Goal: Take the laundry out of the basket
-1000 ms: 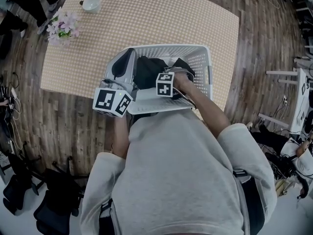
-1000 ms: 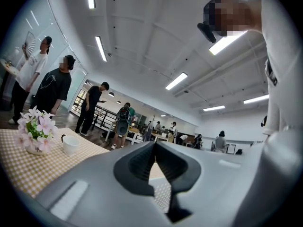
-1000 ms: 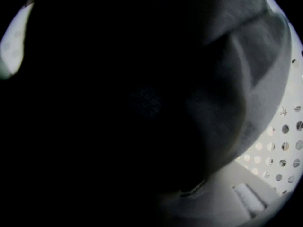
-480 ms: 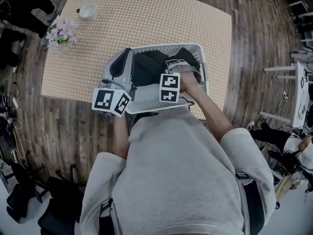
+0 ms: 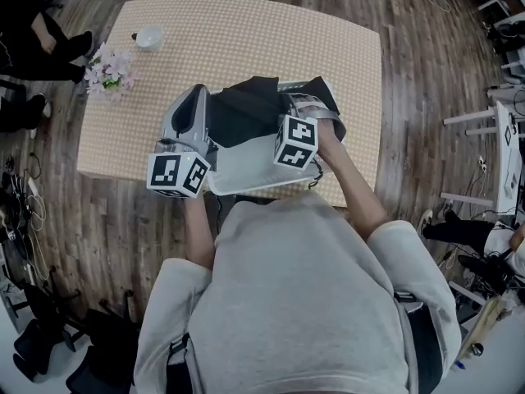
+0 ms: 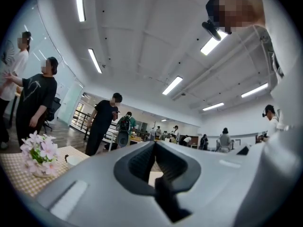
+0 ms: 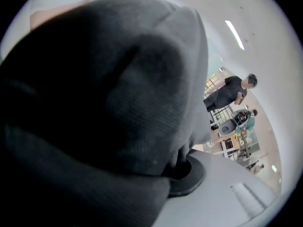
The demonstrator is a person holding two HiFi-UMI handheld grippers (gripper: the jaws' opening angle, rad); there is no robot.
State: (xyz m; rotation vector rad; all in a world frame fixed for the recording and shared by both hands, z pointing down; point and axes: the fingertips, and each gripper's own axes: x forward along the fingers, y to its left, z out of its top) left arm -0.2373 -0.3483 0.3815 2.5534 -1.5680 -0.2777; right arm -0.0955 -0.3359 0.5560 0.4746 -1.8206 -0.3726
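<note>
1. The right gripper (image 5: 297, 113) is pinching a dark garment (image 5: 244, 112) over the white laundry basket (image 5: 246, 171); its jaws have just been closing on it;
2. The left gripper (image 5: 194, 105) is hovering beside the basket, jaws pressed together, empty.

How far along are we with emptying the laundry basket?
Done: no laundry lies on the table yet. In hand: the right gripper, jaws just closing, pinches a dark garment partly lifted out of the basket. Left: setting it down; anything beneath is hidden.
</note>
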